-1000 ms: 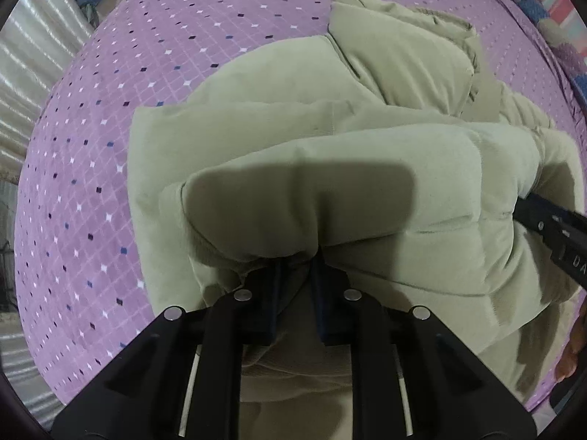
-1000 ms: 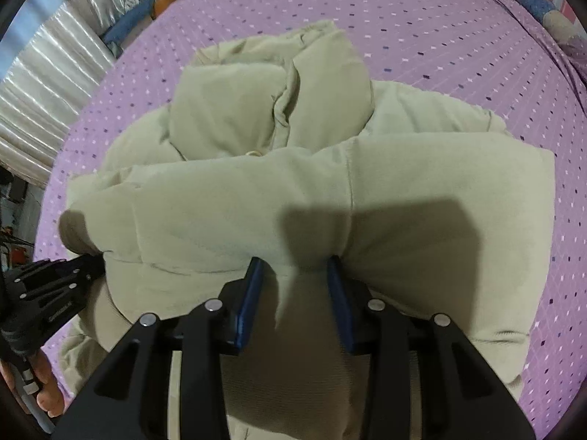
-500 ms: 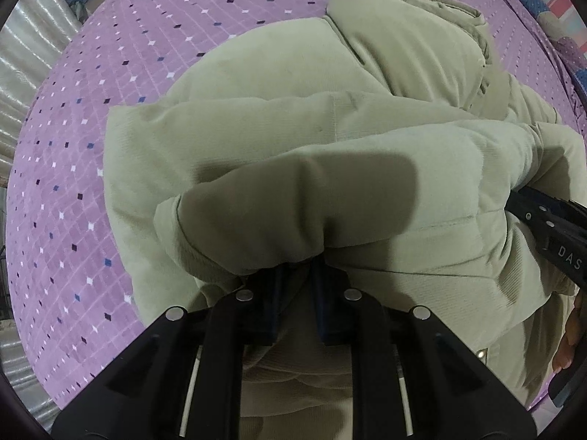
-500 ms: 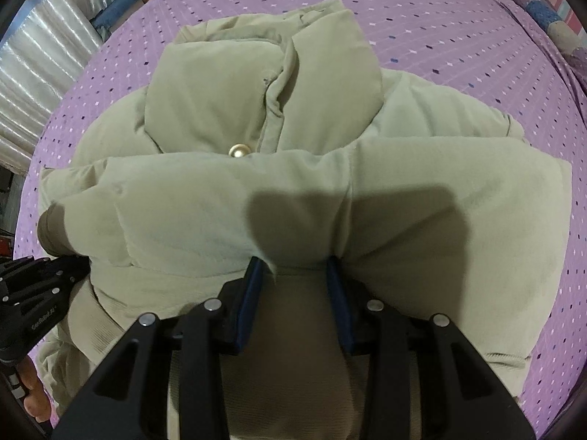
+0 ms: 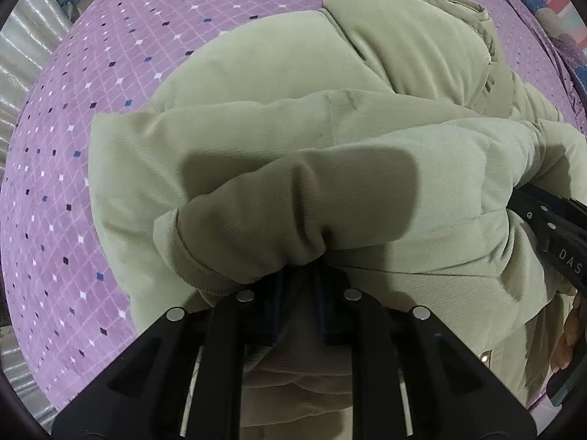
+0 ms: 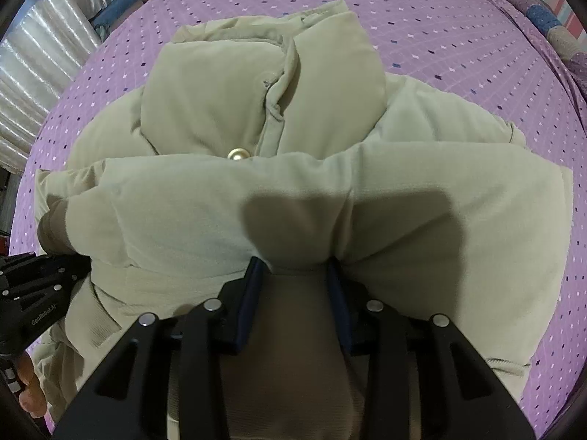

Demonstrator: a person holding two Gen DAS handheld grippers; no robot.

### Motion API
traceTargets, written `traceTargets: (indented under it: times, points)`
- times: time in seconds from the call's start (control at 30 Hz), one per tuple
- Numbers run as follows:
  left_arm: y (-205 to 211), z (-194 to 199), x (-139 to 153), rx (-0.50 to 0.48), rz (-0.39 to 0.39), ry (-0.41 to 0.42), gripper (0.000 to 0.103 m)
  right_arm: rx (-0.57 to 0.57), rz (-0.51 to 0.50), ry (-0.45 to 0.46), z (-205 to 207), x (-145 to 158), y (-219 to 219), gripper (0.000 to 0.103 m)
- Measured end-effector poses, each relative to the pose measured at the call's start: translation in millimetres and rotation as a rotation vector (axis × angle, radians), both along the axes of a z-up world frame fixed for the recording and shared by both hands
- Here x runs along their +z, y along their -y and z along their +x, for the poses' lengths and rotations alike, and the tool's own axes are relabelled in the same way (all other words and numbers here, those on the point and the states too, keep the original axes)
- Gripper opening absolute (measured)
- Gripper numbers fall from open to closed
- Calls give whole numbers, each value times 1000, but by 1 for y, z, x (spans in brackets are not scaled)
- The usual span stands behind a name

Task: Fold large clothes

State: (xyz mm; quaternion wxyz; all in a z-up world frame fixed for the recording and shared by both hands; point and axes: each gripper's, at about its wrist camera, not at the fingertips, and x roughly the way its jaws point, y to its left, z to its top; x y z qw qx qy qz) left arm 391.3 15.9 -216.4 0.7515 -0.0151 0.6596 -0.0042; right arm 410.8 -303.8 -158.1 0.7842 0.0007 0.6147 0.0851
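A pale green puffer jacket (image 5: pixel 293 117) lies on the purple bed, its lower part folded up over the body; the hood lies at the far end. It also shows in the right wrist view (image 6: pixel 279 198), with a gold snap button (image 6: pixel 237 154) at the fold's edge. My left gripper (image 5: pixel 298 275) is shut on the folded hem near the jacket's left side. My right gripper (image 6: pixel 293 267) is shut on the same fold near its right side. Each gripper shows at the edge of the other's view: the right gripper (image 5: pixel 550 220), the left gripper (image 6: pixel 33 286).
A purple bedspread (image 5: pixel 73 146) with small diamond dots spreads all round the jacket (image 6: pixel 477 36). Silvery curtains (image 6: pixel 40 58) hang at the left. A patchwork pillow (image 6: pixel 543 11) lies at the far right edge.
Both grippers have carried the folded hem forward toward the hood. The jacket fills more of each view and the fold now reaches the gold button.
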Motion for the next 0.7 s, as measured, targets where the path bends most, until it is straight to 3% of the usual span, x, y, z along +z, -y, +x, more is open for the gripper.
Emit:
traceTargets:
  times: [0.13, 0.27, 0.3, 0.37, 0.43, 0.57, 0.7]
  points:
    - [-3, 1, 18, 4, -12, -4, 16, -5, 93, 28, -10, 18, 15, 39]
    - [-10, -26, 53, 9, -24, 99, 19, -29, 149, 120, -38, 55, 44, 46]
    - [-10, -31, 58, 6, -23, 116, 23, -35, 154, 142, -45, 64, 52, 46]
    - [-13, -51, 73, 8, -21, 168, 41, -47, 159, 171, -62, 79, 69, 47]
    - [-17, -66, 78, 6, -25, 188, 42, -51, 127, 175, -75, 86, 87, 48]
    - [-24, -78, 69, 17, -32, 181, 41, -77, 73, 126, -85, 79, 110, 52]
    - [-31, -68, 32, 33, -72, 95, 38, -93, 51, 49, -81, 48, 118, 52]
